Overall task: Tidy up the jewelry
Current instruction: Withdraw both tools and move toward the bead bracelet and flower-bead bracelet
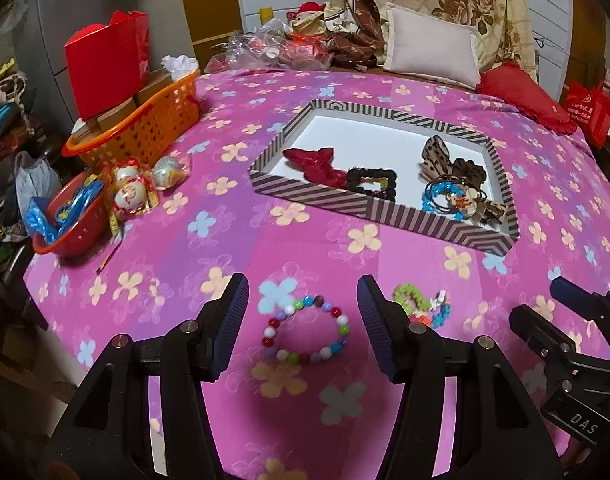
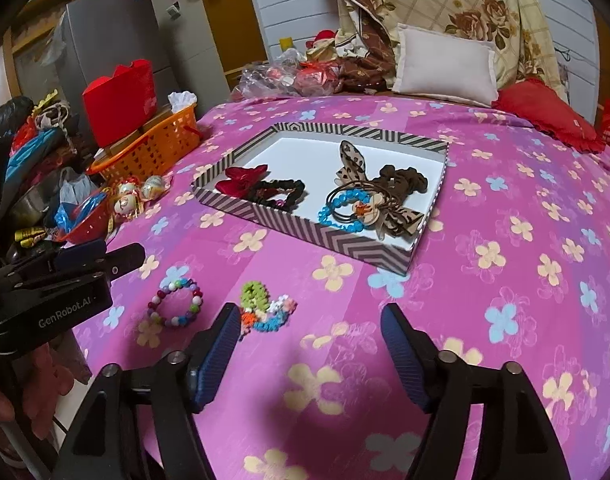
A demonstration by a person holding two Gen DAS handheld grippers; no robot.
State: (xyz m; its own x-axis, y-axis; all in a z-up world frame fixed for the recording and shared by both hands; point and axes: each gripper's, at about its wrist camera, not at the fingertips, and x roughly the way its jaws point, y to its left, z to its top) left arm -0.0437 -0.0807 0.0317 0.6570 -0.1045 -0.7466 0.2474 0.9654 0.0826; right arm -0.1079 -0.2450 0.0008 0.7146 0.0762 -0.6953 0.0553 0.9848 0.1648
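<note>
- Two pieces left loose near the front edge of the pink flowered bedspread (image 1: 225, 216): round bracelet of multicoloured glossy beads (image 1: 306, 334) and small green, orange and blue crocheted hair tie (image 2: 265, 310), just beside each other.
- Left gripper (image 1: 303, 320) spread wide, straddling the bead bracelet, empty; seemingly lined up for a pinch.
- Right gripper (image 2: 311, 340) released, empty, hovering just right of the crocheted tie.
- Shallow striped cardboard tray (image 1: 385, 210) mid-bedspread, already collecting a red fabric bow (image 1: 317, 164) and scrunchies; likely destination.
</note>
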